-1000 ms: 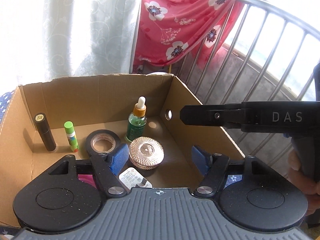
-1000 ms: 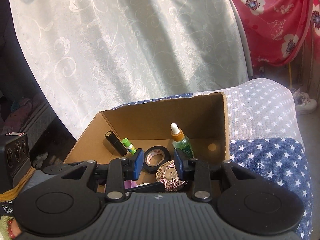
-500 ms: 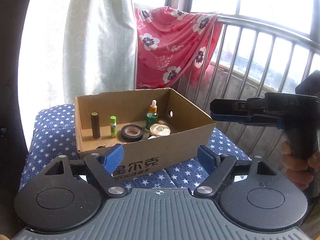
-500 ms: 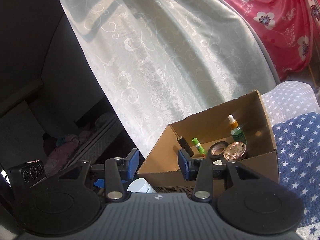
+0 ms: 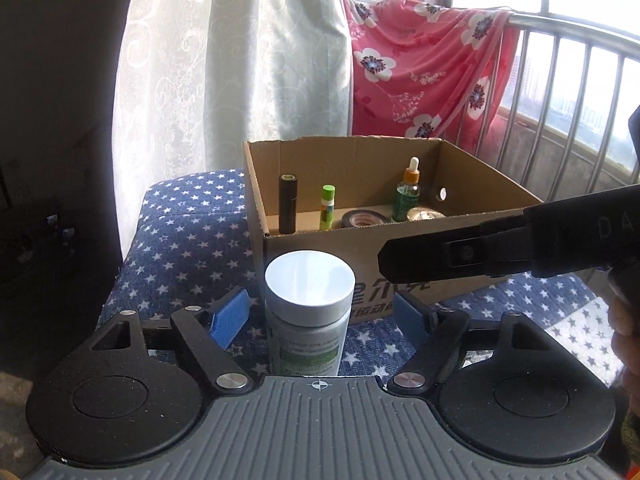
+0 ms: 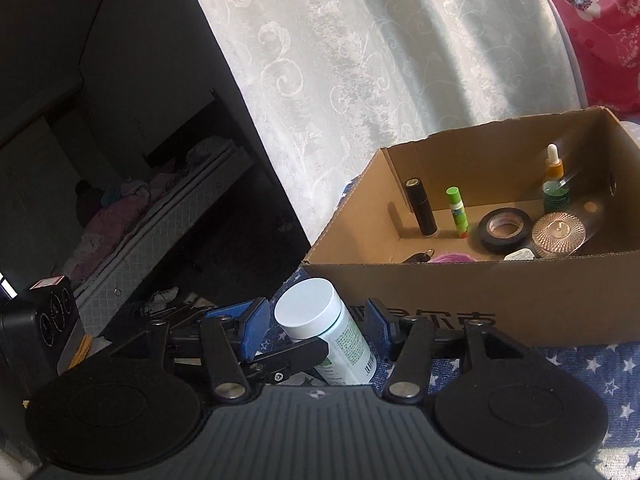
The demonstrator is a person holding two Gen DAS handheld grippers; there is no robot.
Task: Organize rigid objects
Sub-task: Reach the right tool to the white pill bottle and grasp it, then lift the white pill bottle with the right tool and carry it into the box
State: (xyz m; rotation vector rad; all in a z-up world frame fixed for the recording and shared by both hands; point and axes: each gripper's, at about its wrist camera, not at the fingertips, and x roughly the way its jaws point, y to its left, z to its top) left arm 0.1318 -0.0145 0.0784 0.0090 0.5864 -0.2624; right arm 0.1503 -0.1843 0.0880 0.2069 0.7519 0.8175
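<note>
A white-capped bottle with a green label stands on the star-patterned cushion in front of the cardboard box. My left gripper is open, one pad on each side of the bottle, not touching. My right gripper is open too, with the same bottle between its pads. The right gripper's body crosses the left wrist view. In the box stand a black tube, a green glue stick, a tape roll, a dropper bottle and a round ribbed jar.
The blue starred cushion drops off at the left towards a dark floor. A pale curtain hangs behind the box, with a red floral cloth over a metal railing at the right. A bed lies far left.
Both grippers have pulled back from over the box and come down in front of it. The white-capped bottle now sits between the pads of both.
</note>
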